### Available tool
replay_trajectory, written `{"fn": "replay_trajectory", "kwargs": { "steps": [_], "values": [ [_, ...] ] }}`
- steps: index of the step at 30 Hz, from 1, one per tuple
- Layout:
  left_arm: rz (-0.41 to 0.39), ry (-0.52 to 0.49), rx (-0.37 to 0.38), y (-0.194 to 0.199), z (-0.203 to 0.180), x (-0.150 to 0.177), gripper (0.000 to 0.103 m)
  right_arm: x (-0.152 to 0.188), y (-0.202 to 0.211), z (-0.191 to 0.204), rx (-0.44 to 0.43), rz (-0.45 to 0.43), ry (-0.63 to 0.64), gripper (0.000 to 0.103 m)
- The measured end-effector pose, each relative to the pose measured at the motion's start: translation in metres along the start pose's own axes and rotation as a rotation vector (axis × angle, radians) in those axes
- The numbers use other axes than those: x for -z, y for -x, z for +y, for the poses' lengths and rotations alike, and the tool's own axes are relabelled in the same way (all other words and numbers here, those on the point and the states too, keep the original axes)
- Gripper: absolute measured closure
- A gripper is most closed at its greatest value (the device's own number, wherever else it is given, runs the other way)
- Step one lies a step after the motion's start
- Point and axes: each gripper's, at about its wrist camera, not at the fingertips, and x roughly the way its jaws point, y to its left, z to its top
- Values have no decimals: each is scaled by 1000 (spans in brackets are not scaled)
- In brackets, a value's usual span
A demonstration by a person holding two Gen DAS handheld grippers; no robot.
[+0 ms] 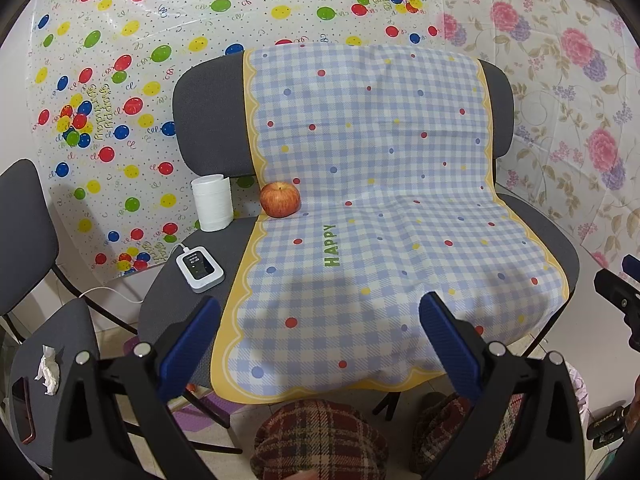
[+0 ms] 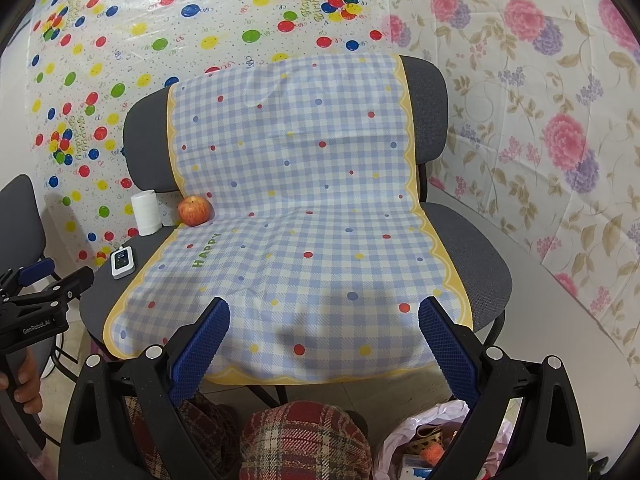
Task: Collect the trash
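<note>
Both my grippers, left gripper [image 1: 320, 336] and right gripper [image 2: 324, 336], are spread and empty above the chair [image 1: 560, 248]. A crumpled tissue [image 1: 48, 368] remains on the neighbouring chair; the trash bag [image 2: 404, 436] already holds items. Collection looks partly done.

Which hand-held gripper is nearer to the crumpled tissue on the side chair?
Left. The left hand-held gripper hangs open just right of the crumpled tissue on the side chair. The right hand-held gripper, also open, is farther right; its camera does not show the tissue.
</note>
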Motion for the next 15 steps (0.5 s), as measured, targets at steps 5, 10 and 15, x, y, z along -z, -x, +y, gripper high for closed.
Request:
{"fn": "replay_trajectory", "kwargs": {
  "steps": [5,10,15],
  "values": [
    [-6,0,6,2,-1,1,6,0,-1,0,-1,0,2,9],
    [-22,-13,4,-3,-3,3,6,0,-13,0,3,3,8,8],
    [-15,-1,33,-37,3,14,6,-7,-88,-18,42,73,23,8]
  ]
}}
